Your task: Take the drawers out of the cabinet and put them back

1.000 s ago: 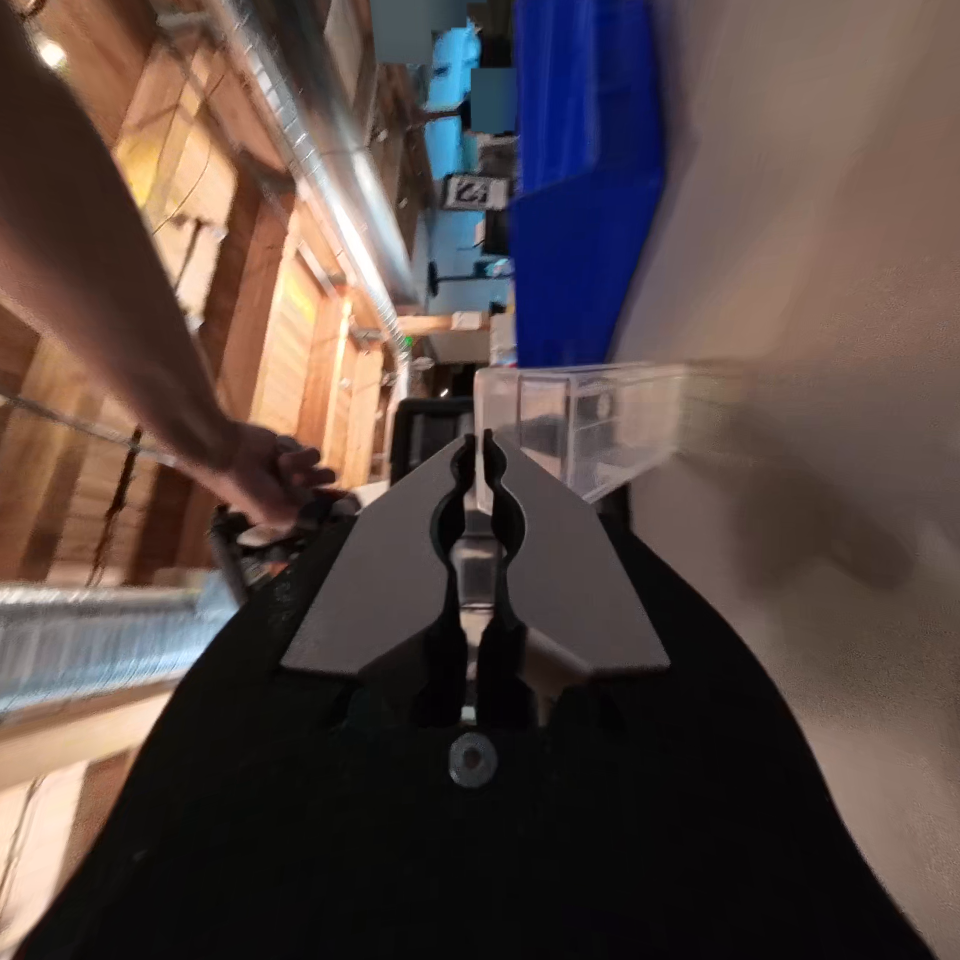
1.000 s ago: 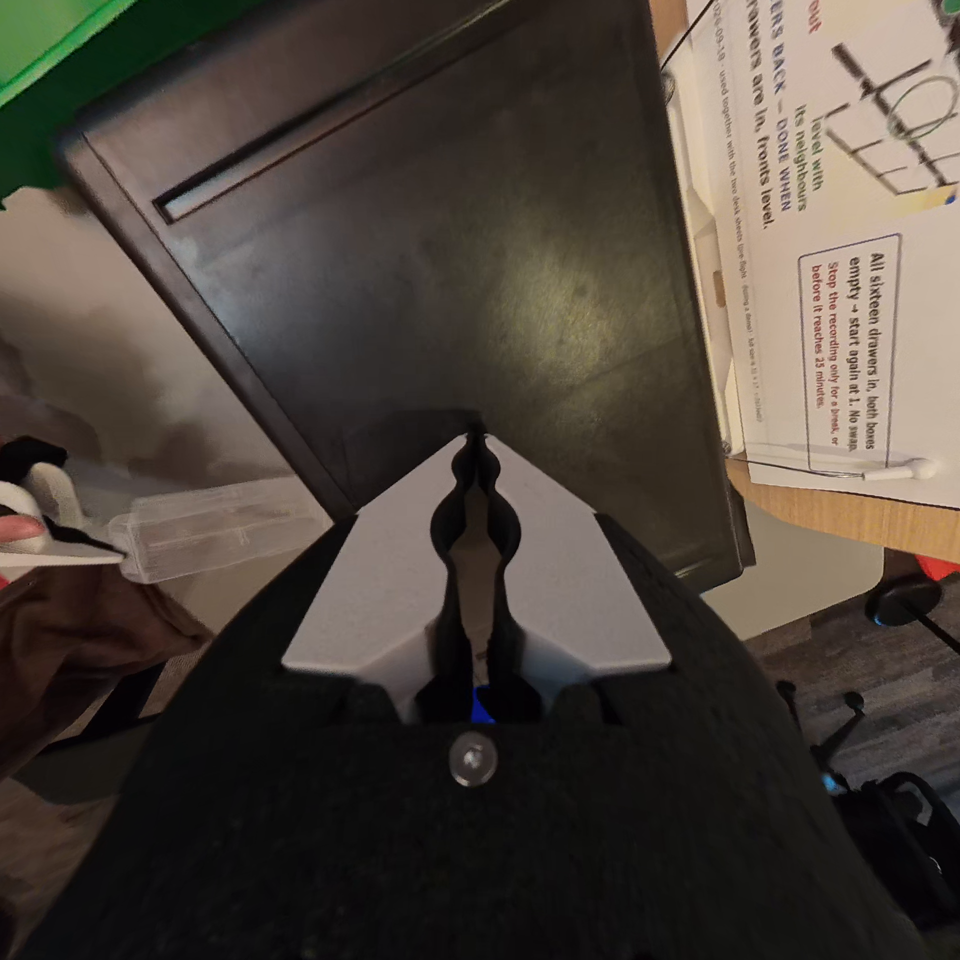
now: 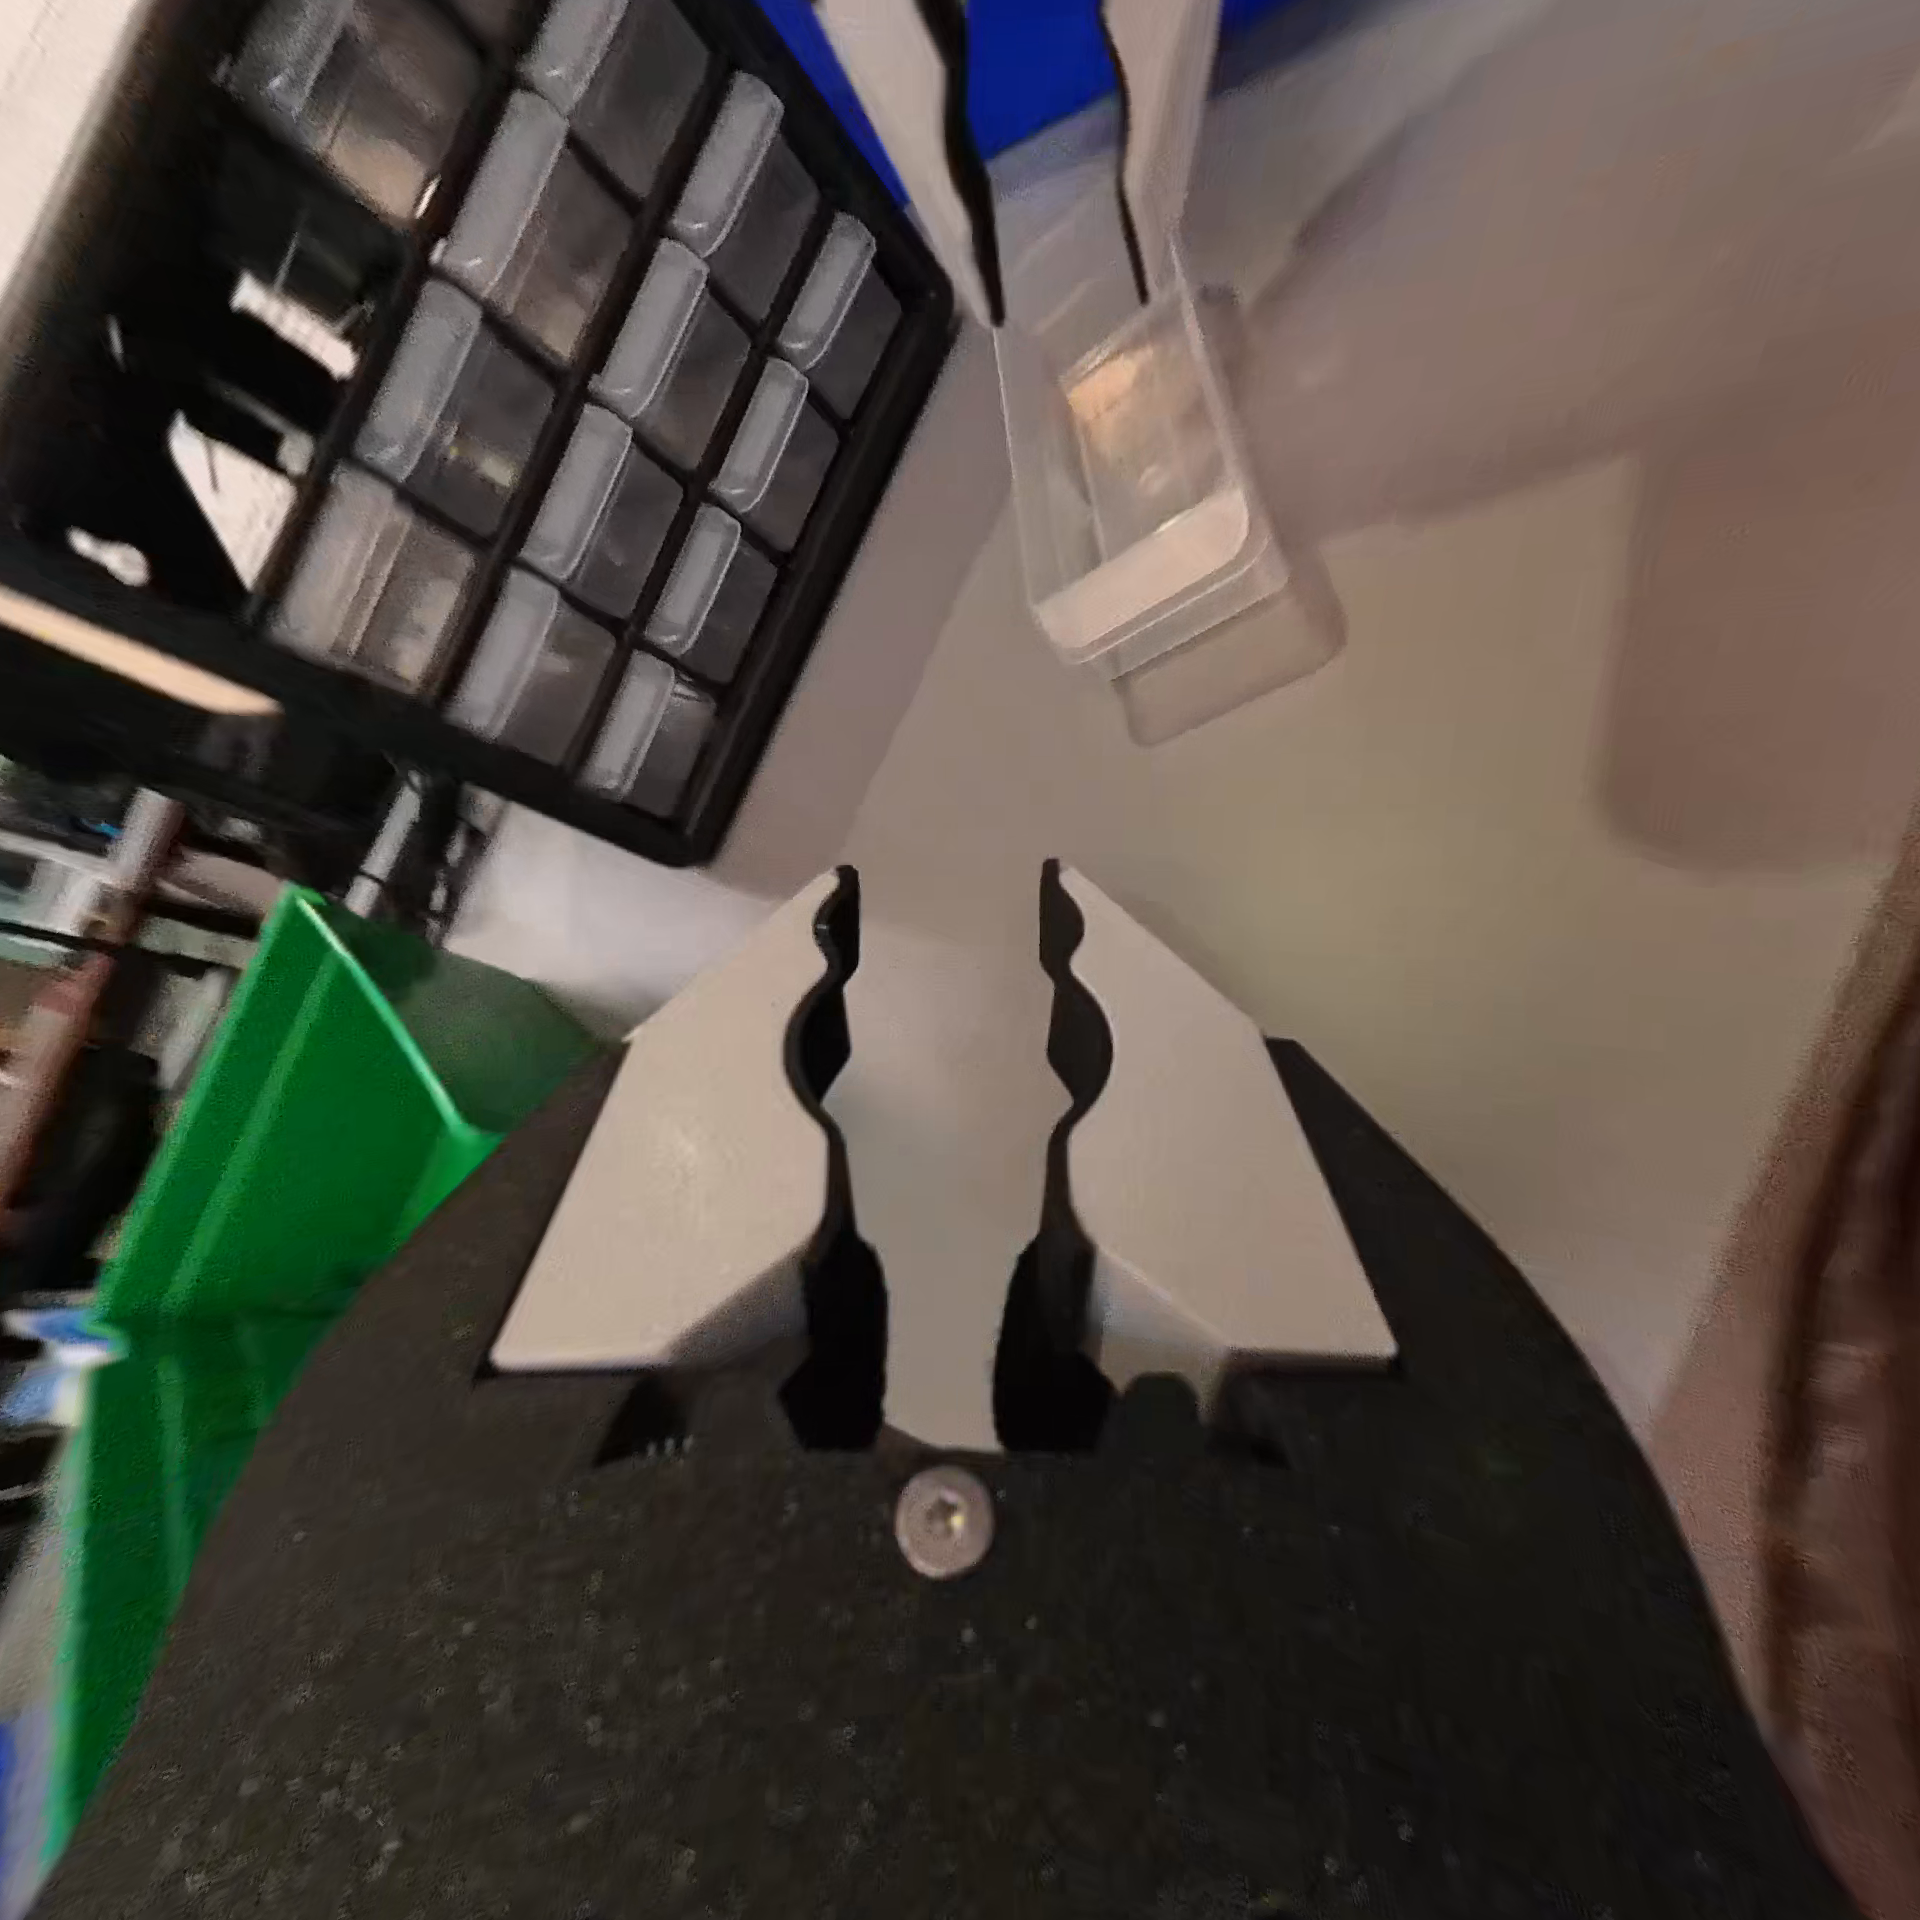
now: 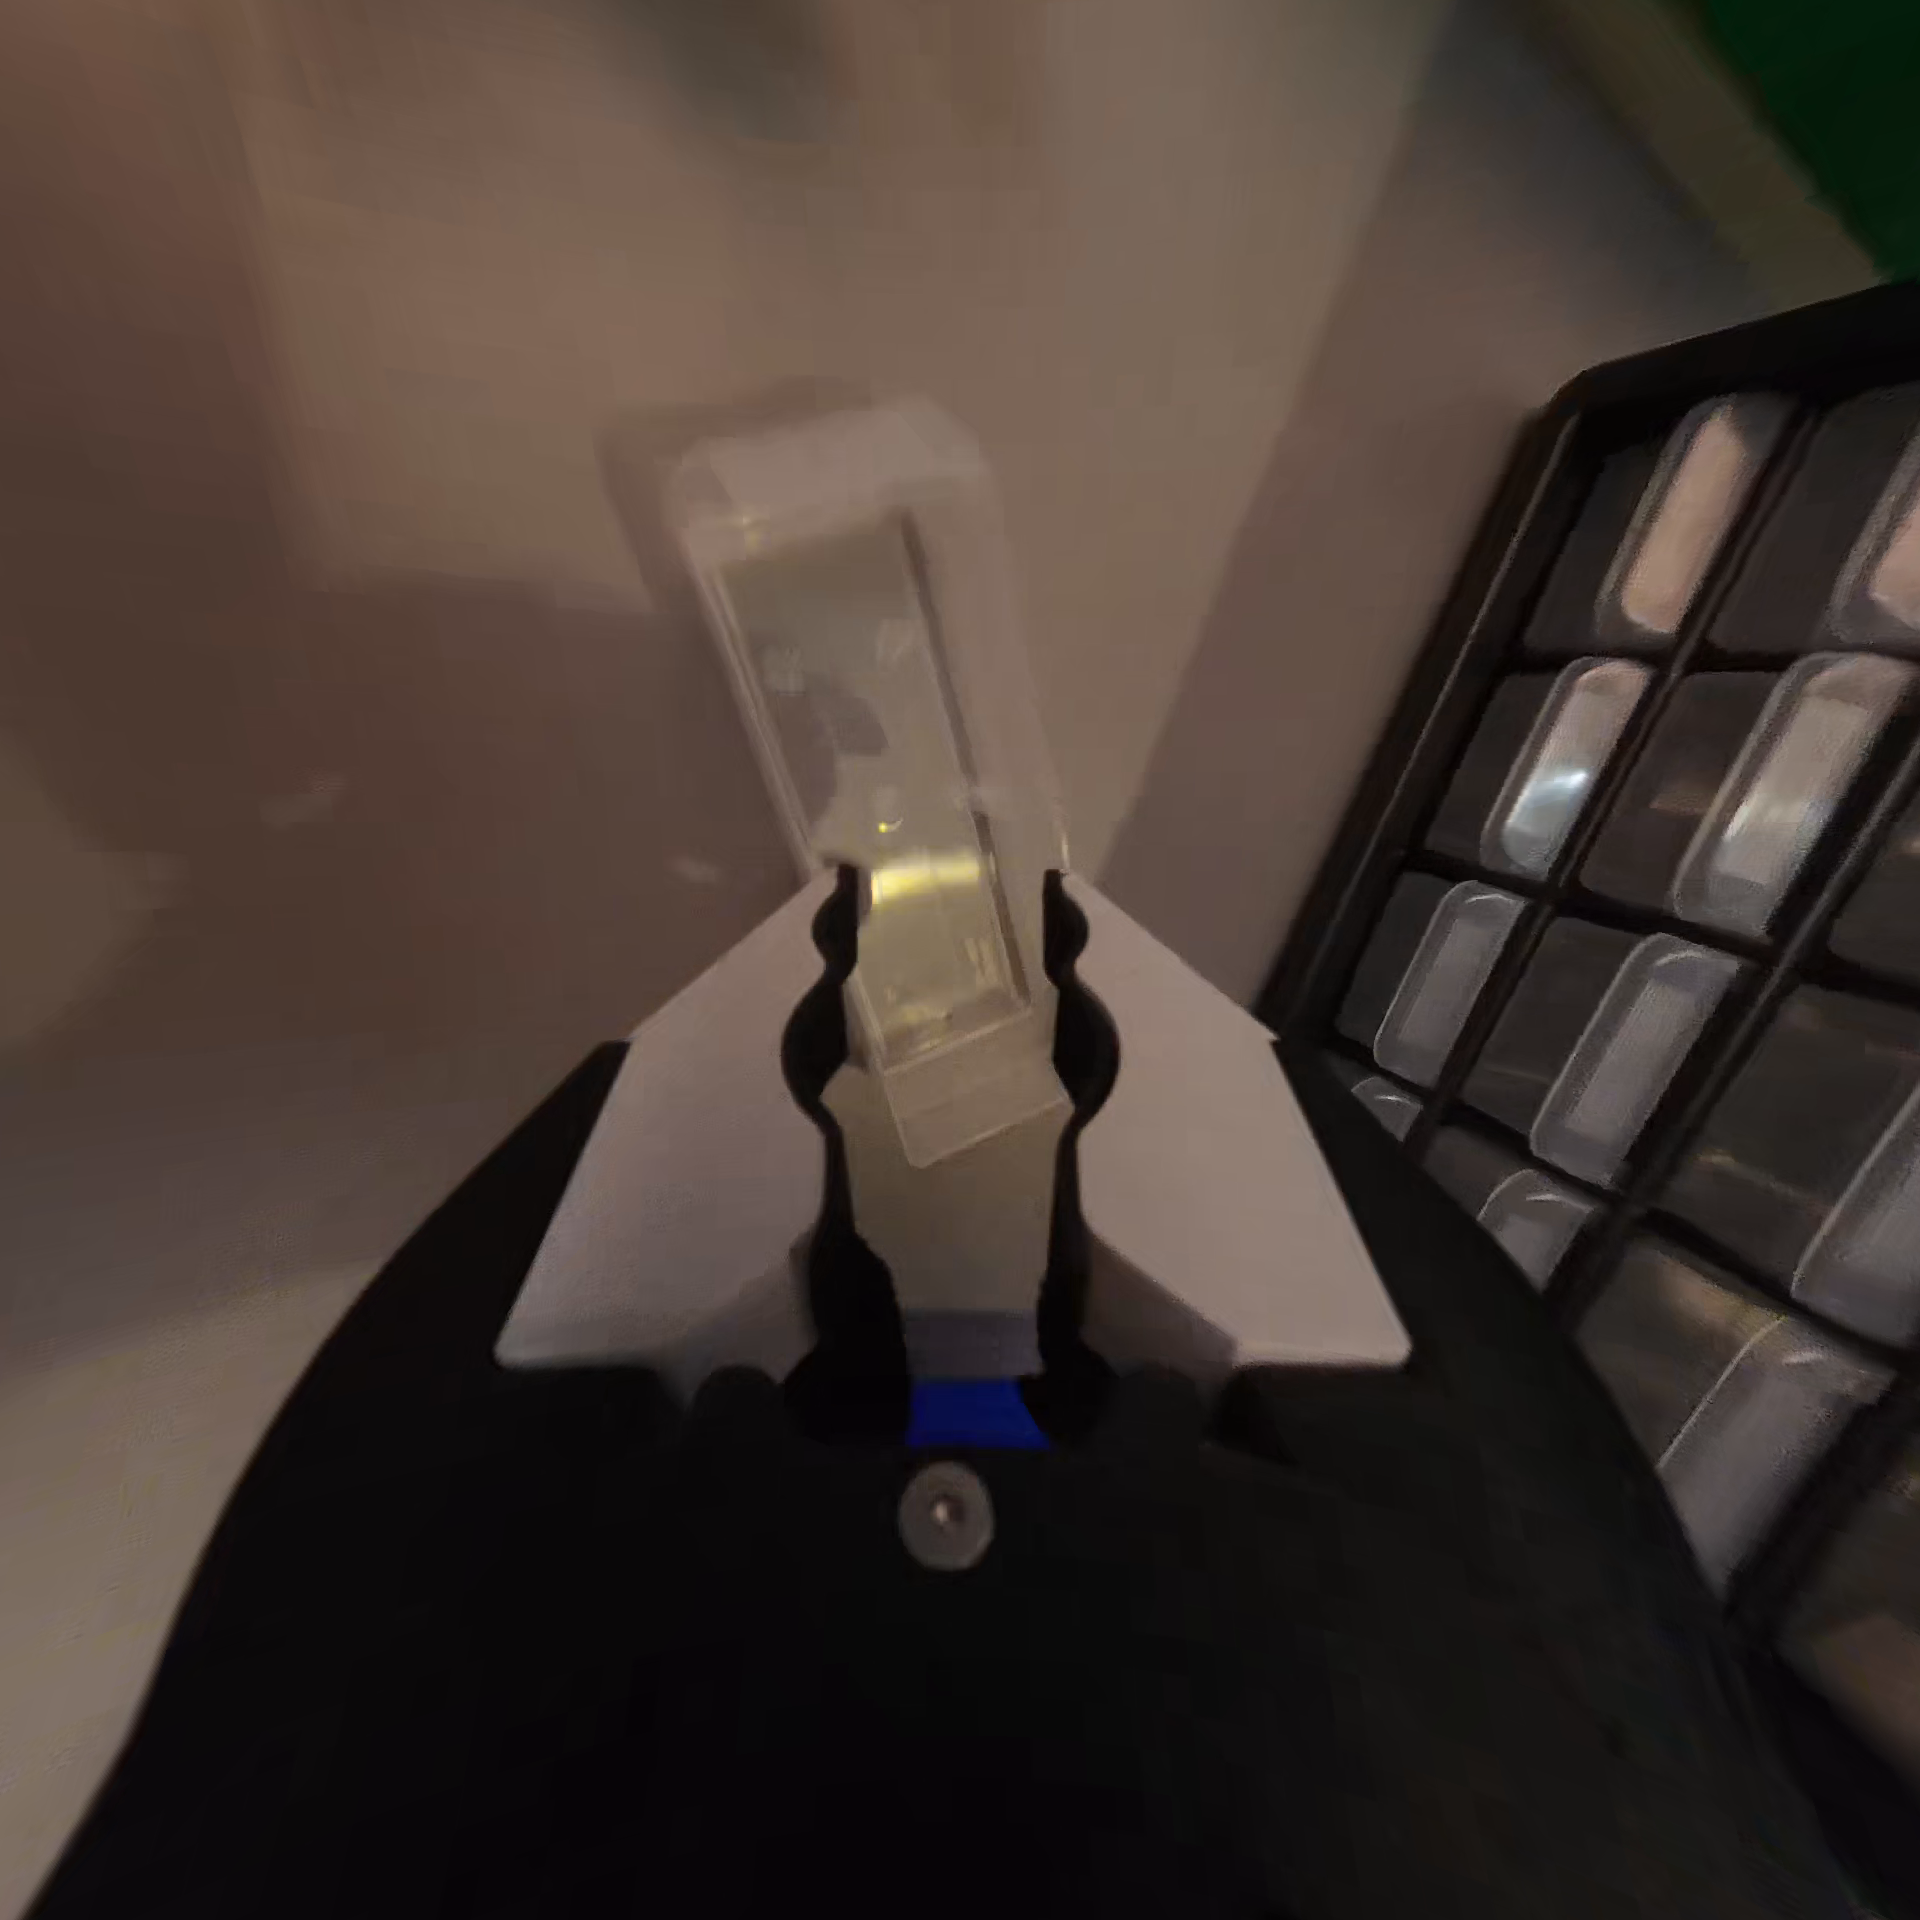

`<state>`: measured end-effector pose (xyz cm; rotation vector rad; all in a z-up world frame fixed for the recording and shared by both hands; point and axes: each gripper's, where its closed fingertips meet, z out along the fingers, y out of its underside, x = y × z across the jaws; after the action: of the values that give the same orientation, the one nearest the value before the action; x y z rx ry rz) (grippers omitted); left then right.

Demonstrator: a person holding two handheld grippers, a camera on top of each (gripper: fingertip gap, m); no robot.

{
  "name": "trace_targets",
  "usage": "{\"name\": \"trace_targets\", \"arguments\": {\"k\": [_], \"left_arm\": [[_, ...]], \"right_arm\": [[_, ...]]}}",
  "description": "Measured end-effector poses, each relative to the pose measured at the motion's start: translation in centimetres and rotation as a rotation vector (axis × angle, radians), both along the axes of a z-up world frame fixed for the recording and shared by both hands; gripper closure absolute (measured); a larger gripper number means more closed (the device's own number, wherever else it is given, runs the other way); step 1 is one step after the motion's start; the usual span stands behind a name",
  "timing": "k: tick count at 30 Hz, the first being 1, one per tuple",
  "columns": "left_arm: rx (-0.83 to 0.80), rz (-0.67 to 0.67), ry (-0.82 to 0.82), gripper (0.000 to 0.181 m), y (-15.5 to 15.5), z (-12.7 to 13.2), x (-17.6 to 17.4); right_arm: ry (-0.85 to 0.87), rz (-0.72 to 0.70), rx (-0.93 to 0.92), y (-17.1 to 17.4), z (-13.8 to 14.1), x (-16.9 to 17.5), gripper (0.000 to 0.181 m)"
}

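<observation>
Quick note from my session on the drawer rig. My left gripper [image 3: 951, 883] was released, jaws spread with nothing between them, hovering over the beige table [image 3: 1403, 987] out in front of the cabinet [image 3: 582, 416]. The cabinet is the black one with a grid of clear drawer fronts, and from the left wrist cam it sat tilted in the upper left corner. The picture was pretty smeared, so I couldn't count which bays were filled.

The loose clear drawer [image 4: 883, 727] lay flat on the table just beside the cabinet's front face, apart from it, not in any bay. My right gripper [image 4: 948, 883] was over the drawer's near end, jaws spread and straddling it, one finger on each long side. The gap looked about as wide as on the released left one, so I read it as not clenched. I honestly couldn't tell whether the pads were touching the plastic.

Other stuff: a green bin [image 3: 291, 1091] stood next to the cabinet's lower corner in the left cam, and a blue bin [image 3: 1023, 104] sat behind the right gripper, on the far side of the drawer from the cabinet. Something brown and blurry ran along the right edge of the left cam view, and I couldn't make out what it was.
</observation>
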<state>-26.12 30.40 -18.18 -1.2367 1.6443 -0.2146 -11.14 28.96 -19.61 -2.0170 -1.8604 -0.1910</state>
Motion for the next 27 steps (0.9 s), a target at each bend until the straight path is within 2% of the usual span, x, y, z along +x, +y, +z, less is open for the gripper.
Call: {"name": "trace_targets", "arguments": {"k": [2,4,6,8,11,15,17,19,22,25,27], "left_arm": [[-0.086,0.016,-0.038,0.148,-1.1,0.1,-1.0],[-0.097,0.011,-0.061,0.148,-2.1,0.2,-1.6],[-0.052,0.002,-0.075,0.148,-2.3,0.8,-1.9],[-0.047,-0.005,-0.091,0.148,-2.5,1.1,-2.0],[-0.058,0.006,-0.085,0.148,-2.2,0.6,-2.3],[-0.056,0.025,-0.101,0.148,-1.7,0.9,-2.6],[-0.061,0.038,-0.110,0.148,-1.4,1.0,-2.8],[-0.067,0.044,-0.122,0.148,-1.2,1.2,-2.9],[-0.066,0.047,-0.135,0.148,-1.0,1.5,-2.9],[-0.069,0.043,-0.145,0.148,-1.1,1.6,-2.8],[-0.074,0.036,-0.146,0.148,-1.2,1.5,-2.6]], "right_arm": [[-0.033,0.012,-0.087,-0.7,-0.6,-0.2,0.127],[0.025,-0.008,-0.286,-2.3,-1.0,-1.0,0.100],[0.054,-0.006,-0.317,-1.8,-0.9,-1.3,0.090],[0.039,0.030,-0.245,-0.2,-0.8,-1.2,0.091],[0.027,0.059,-0.291,0.0,-1.5,-1.8,0.099],[-0.054,0.126,-0.286,0.1,-3.3,-2.1,0.118],[-0.052,0.145,-0.260,0.3,-3.1,-2.3,0.125],[-0.036,0.124,-0.245,0.4,-2.0,-2.3,0.127],[-0.015,0.067,-0.162,0.4,1.3,-1.3,0.128],[-0.044,-0.042,-0.012,1.0,6.5,2.6,0.129],[-0.050,-0.156,0.092,1.4,10.3,6.9,0.129]]}}
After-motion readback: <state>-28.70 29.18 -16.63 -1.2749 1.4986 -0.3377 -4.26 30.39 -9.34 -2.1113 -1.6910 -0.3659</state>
